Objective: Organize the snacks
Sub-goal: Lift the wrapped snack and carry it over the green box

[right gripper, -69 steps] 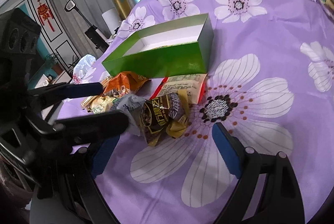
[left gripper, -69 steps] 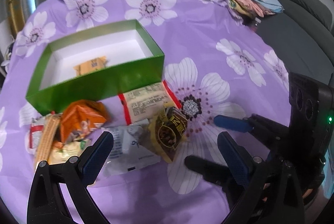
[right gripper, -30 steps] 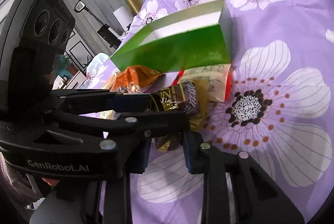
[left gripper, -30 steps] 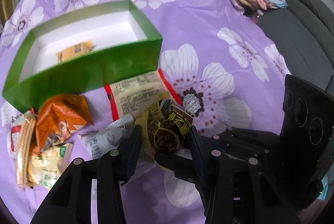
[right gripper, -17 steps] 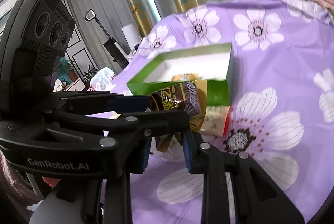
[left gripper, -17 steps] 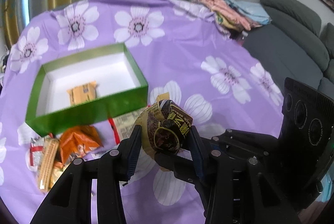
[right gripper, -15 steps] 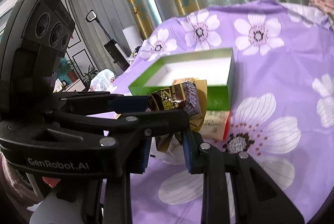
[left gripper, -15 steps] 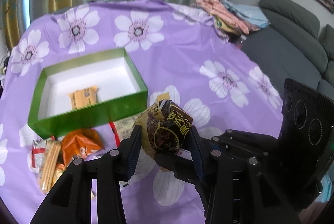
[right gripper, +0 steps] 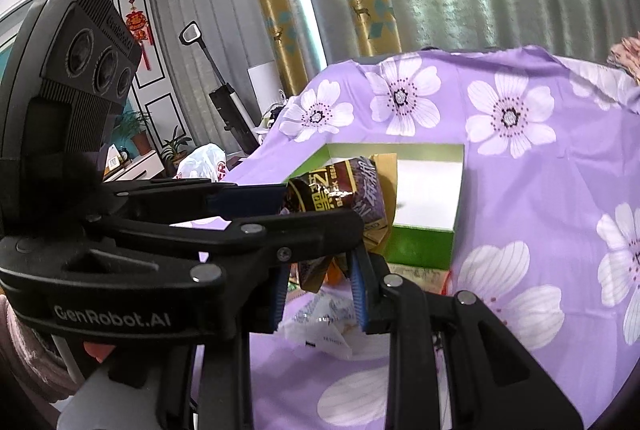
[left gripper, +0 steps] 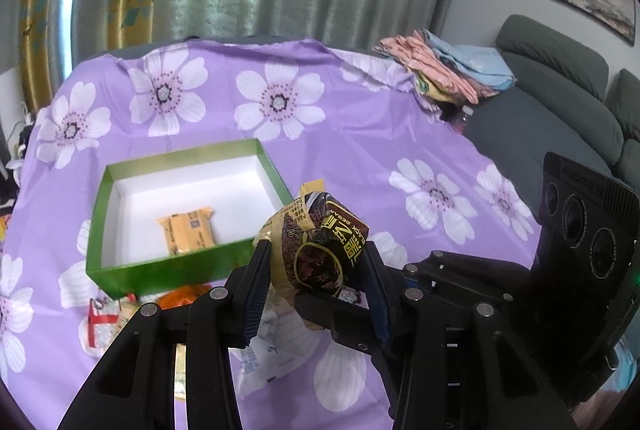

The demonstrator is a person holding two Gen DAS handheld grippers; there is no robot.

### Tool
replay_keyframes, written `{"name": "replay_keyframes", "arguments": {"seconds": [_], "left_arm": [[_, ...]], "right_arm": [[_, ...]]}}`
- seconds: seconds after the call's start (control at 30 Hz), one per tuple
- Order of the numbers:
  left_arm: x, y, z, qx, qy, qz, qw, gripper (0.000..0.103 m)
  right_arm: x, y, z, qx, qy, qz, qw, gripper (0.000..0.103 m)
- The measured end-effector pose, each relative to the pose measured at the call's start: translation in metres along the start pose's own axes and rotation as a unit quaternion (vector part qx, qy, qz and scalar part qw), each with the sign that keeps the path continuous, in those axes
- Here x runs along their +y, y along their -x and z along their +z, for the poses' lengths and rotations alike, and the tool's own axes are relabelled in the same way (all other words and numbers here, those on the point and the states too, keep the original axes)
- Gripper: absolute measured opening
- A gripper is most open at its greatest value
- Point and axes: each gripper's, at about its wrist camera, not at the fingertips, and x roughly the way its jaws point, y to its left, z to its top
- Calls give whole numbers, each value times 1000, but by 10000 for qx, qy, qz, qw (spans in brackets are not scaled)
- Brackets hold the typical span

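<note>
You had a fair bit of clutter around the action. The purple flowered tablecloth (left gripper: 360, 133) covered the whole surface, with the open green box (left gripper: 168, 270) sitting on it and one orange wrapped snack (left gripper: 188, 234) lying flat on its white floor. Just in front of the box's near wall was the leftover pile: an orange packet (left gripper: 180, 300) peeking out, a red-and-white packet (left gripper: 100, 322) further left, and a white wrapper (left gripper: 272, 354) lying under your tools. Off at the far right edge of the cloth was a stack of folded clothes (left gripper: 444, 69), with a grey sofa (left gripper: 560, 101) beyond it.

What got in the way was mostly your own gear: in the right wrist view the left tool's black body filled the whole left side and hid most of the pile.

The brown and gold sesame snack bag (left gripper: 320, 250) was up off the cloth, in front of the box's near right corner. Your left gripper (left gripper: 318, 282) was clamped on it, blue pads pressing the bag from both sides. Your right gripper (right gripper: 320, 294) had pinched the bag's lower end, its jaws squeezed nearly together on the crinkled wrapper, coming in crosswise to the left tool.
</note>
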Motion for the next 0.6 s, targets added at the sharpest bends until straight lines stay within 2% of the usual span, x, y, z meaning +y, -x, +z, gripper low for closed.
{"name": "replay_keyframes", "arguments": {"seconds": [0.33, 0.6], "left_arm": [[27, 0, 15, -159, 119, 63, 9998, 44], [51, -14, 27, -173, 238, 122, 9995, 44]], "right_arm": [[7, -22, 21, -32, 138, 69, 9999, 27], [4, -48, 35, 27, 219, 102, 9997, 27]]}}
